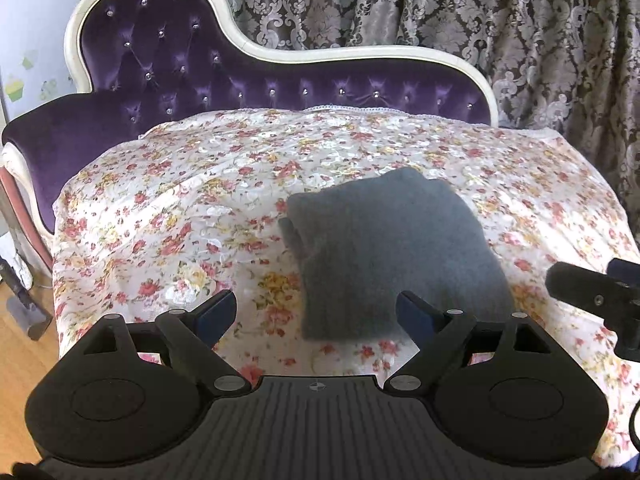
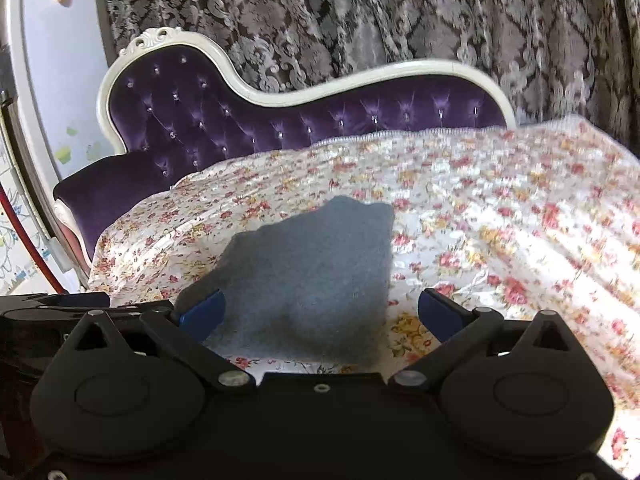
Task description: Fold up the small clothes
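Observation:
A folded grey knit garment [image 1: 384, 252] lies flat on the floral cover [image 1: 160, 220] of the chaise. My left gripper [image 1: 316, 314] hovers over its near edge, jaws wide apart, nothing between the blue pads. In the right wrist view the same grey garment [image 2: 308, 272] lies in front of my right gripper [image 2: 322, 314], which stands open above it and holds nothing. Part of the right gripper's black body [image 1: 592, 292] shows at the right edge of the left wrist view, and part of the left gripper's body [image 2: 48, 312] at the left edge of the right wrist view.
The floral cover [image 2: 500, 220] drapes over a purple tufted chaise [image 1: 168, 64] with a white carved frame [image 1: 280, 54]. Patterned curtains [image 1: 480, 8] hang behind it. Wooden floor [image 1: 20, 360] and a dark object [image 1: 28, 312] lie at the left.

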Demonstrator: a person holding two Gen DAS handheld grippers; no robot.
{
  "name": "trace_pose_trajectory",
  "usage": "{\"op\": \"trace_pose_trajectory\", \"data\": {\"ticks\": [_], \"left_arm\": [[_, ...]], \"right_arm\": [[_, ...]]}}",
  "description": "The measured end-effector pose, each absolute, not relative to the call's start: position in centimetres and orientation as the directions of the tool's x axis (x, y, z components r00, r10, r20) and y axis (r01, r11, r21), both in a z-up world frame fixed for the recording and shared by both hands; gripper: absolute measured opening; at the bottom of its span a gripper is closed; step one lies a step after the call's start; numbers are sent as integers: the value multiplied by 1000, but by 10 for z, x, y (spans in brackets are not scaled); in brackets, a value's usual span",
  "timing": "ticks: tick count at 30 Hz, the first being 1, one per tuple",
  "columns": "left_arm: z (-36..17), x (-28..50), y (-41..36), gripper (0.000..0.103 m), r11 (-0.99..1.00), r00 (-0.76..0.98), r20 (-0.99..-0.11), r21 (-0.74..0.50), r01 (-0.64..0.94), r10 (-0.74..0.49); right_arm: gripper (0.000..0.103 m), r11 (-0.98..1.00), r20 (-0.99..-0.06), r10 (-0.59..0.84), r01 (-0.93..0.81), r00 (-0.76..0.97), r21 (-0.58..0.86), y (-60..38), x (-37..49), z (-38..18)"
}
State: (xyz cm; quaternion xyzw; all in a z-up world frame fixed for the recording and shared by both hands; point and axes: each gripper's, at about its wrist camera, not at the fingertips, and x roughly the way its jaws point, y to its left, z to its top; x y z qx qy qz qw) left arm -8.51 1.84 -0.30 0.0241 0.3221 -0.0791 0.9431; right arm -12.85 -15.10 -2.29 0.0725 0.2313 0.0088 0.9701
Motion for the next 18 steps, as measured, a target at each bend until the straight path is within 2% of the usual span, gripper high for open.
{"op": "trace_pose_trajectory", "data": {"ticks": [7, 18], "left_arm": [[-2, -95, 20, 87, 987, 779, -613, -11, 159, -132], [-3, -99, 18, 87, 985, 767, -625, -17, 172, -145]], "right_arm": [[102, 985, -453, -81, 139, 888, 97, -140, -140, -19], [102, 983, -478, -18, 104, 878, 153, -138, -144, -24]]}}
